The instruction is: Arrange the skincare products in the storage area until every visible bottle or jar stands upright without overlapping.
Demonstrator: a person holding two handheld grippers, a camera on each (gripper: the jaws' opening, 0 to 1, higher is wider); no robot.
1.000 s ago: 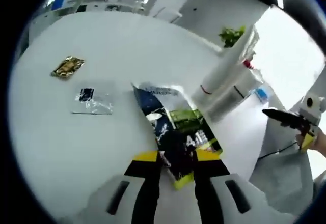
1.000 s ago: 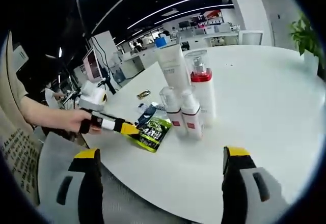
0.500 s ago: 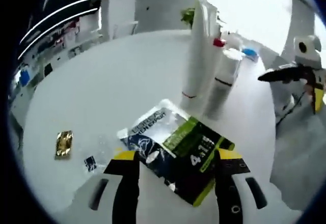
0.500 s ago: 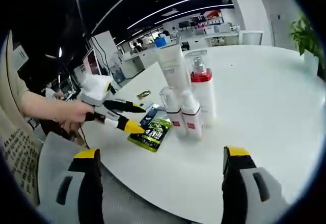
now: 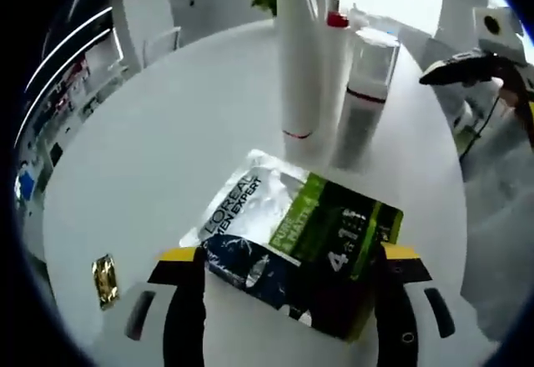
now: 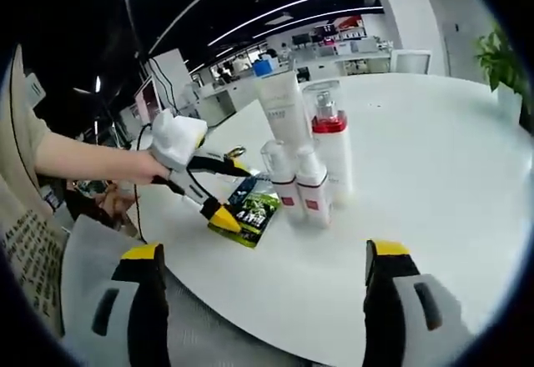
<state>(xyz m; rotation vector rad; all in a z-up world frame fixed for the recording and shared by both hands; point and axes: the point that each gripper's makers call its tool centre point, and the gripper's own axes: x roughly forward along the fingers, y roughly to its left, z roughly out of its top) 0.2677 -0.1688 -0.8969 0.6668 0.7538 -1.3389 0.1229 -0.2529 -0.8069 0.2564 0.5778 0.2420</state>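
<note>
Bottles (image 6: 307, 163) stand upright, frame centre on the table (image 6: 434, 175); sachet (image 5: 304, 238) lies flat at lower centre between the wide-open, empty left gripper (image 5: 288, 300); right gripper (image 6: 260, 288) open, empty; arranging seems nearly done.

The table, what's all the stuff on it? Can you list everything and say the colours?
table: 1, white, round, holds everything
tube: 1, white, tall, upright at the back of the cluster
pump bottle: 1, white with red collar and clear cap, upright beside the tube
small bottles: 2, white with red bands, upright in front, side by side
sachet: 1, dark blue, silver and green, flat on the table between the left gripper's jaws
gold packet: 1, gold, flat, off to the side
plant: 1, green, at the far edge
left gripper: 1, black with yellow tips, open over the sachet
right gripper: 1, black with yellow tips, open, near the table edge
</note>
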